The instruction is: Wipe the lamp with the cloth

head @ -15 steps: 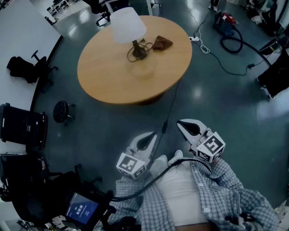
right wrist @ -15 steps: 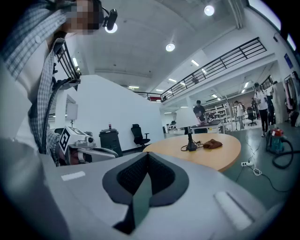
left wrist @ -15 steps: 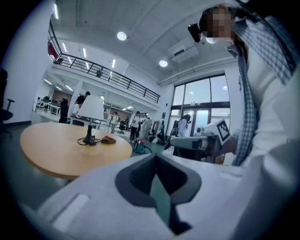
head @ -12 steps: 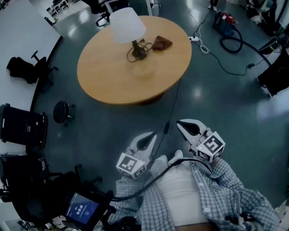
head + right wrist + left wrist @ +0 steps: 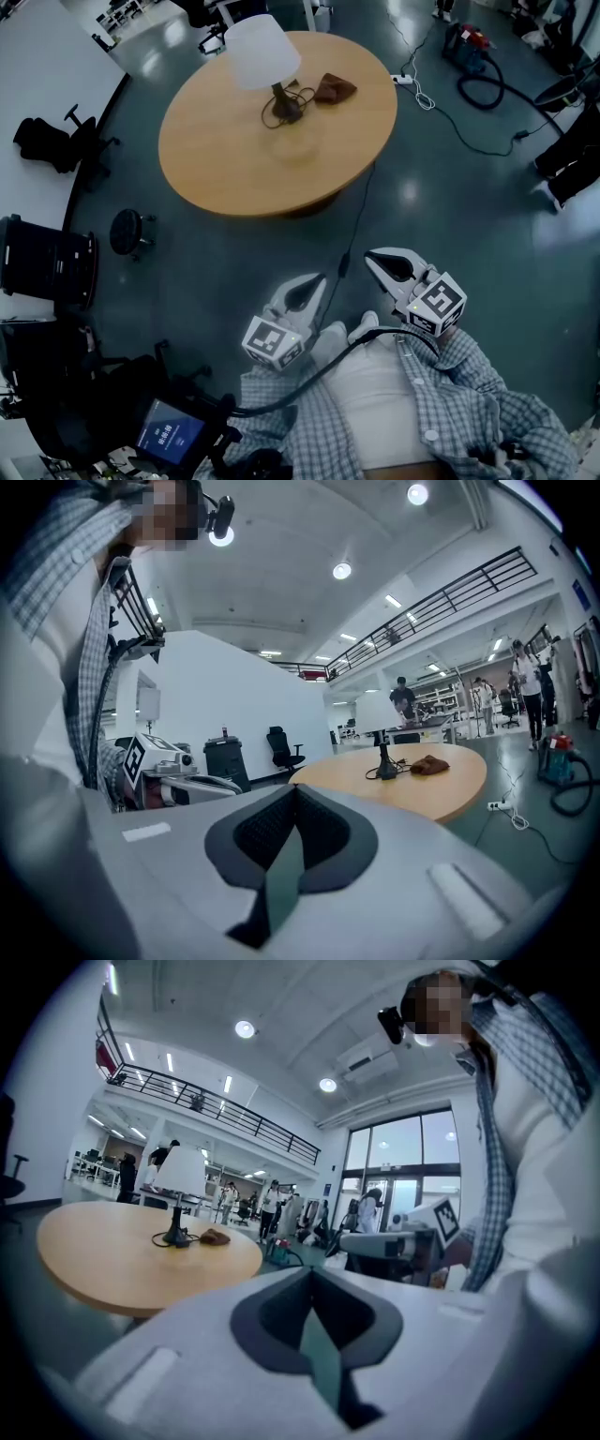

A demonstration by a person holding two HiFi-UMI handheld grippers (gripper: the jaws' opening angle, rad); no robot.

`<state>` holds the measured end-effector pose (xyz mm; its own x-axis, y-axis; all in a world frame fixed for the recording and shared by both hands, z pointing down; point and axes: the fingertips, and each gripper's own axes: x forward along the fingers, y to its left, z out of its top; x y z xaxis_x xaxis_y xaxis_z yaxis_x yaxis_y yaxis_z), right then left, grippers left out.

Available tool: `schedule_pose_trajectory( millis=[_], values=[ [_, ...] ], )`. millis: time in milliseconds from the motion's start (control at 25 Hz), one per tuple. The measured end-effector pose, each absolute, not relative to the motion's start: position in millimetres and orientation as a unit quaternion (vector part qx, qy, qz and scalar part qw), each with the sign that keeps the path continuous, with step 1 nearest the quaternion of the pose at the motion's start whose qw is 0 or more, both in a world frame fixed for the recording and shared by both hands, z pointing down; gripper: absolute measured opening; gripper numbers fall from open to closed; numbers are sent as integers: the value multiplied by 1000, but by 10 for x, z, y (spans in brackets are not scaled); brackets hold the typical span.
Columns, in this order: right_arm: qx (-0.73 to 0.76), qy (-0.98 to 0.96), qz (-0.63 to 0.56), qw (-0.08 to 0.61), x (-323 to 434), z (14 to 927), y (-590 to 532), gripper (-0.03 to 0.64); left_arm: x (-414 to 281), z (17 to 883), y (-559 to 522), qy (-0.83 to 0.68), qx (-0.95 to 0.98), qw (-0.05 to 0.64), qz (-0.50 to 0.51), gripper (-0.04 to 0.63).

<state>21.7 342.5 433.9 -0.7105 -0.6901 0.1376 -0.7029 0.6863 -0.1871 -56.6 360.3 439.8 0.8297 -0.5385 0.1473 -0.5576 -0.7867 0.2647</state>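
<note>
Head view: the wiping looks not yet begun. The white-shaded table lamp (image 5: 263, 52) and the crumpled brown cloth (image 5: 335, 89) sit on the round wooden table (image 5: 281, 183), well away from the left gripper (image 5: 309, 291) and the right gripper (image 5: 386, 264).

Left gripper view: its jaws are pressed together with nothing between them.

Right gripper view: these jaws are also together and empty. Around them is an open hall with a glossy dark floor (image 5: 525, 789).

The table (image 5: 234, 159) looks like smooth matt wood; the cloth (image 5: 335, 89) is soft crumpled fabric; the floor (image 5: 450, 216) is glossy, mirroring lights. The right hand-held gripper (image 5: 295, 789) has a matt plastic shell and rough dark pads (image 5: 267, 832).
</note>
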Motion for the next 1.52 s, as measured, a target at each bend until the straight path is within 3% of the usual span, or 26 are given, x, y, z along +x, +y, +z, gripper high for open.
schedule_pose_trajectory(
  millis=[920, 1520],
  values=[
    [397, -907, 137, 14, 1067, 4414, 3052, 3, -189, 4336, 3123, -342, 930, 135, 11, 2],
    [402, -905, 139, 7, 750, 4446, 1225, 3, -396, 4379, 1277, -321, 935, 153, 3, 2]
  ],
)
